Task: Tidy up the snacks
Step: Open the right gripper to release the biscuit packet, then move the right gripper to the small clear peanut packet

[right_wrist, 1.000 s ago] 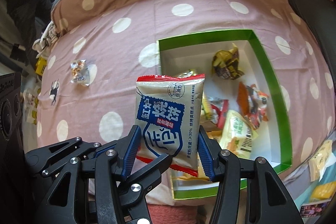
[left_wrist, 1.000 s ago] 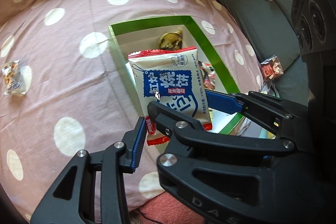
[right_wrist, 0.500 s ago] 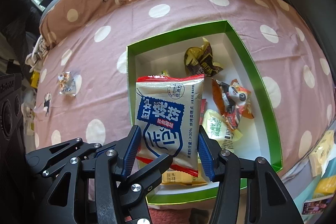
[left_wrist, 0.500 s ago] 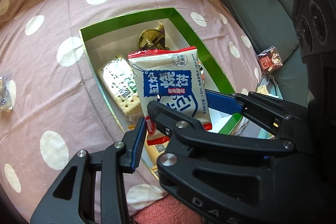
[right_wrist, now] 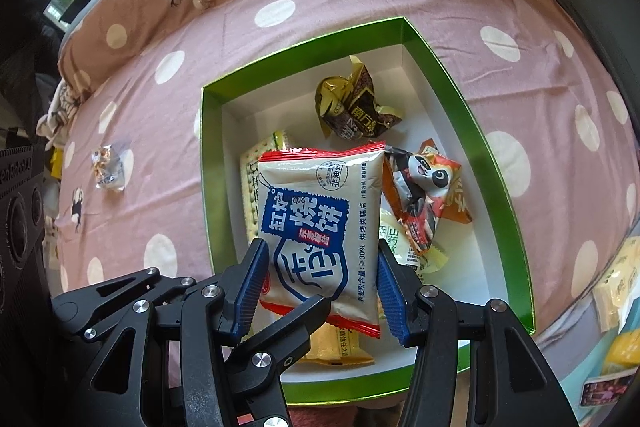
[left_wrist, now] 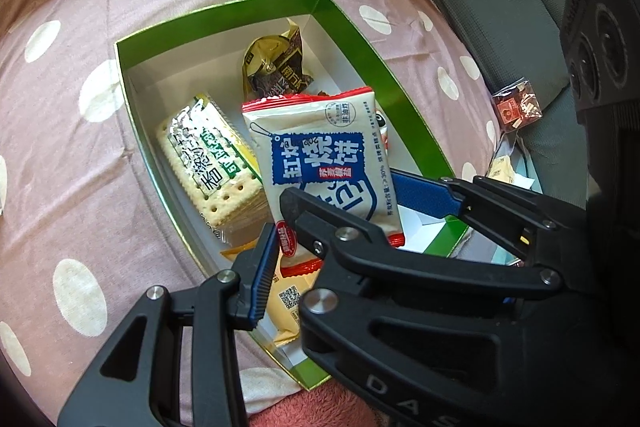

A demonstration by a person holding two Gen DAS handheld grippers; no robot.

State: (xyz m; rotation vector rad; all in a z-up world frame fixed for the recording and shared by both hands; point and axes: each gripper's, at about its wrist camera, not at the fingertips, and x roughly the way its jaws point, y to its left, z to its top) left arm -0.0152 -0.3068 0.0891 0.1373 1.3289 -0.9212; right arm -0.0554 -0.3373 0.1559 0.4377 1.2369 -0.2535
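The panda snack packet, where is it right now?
In the right wrist view, the panda snack packet lies inside the green box, right side, below the brown-gold wrapper.

Your left wrist view looks down from close above, over the near-left corner of the green-rimmed white cardboard box [left_wrist: 404, 79]. Your right wrist view faces the same box [right_wrist: 456, 83], down and forward, equally near; both share its interior.
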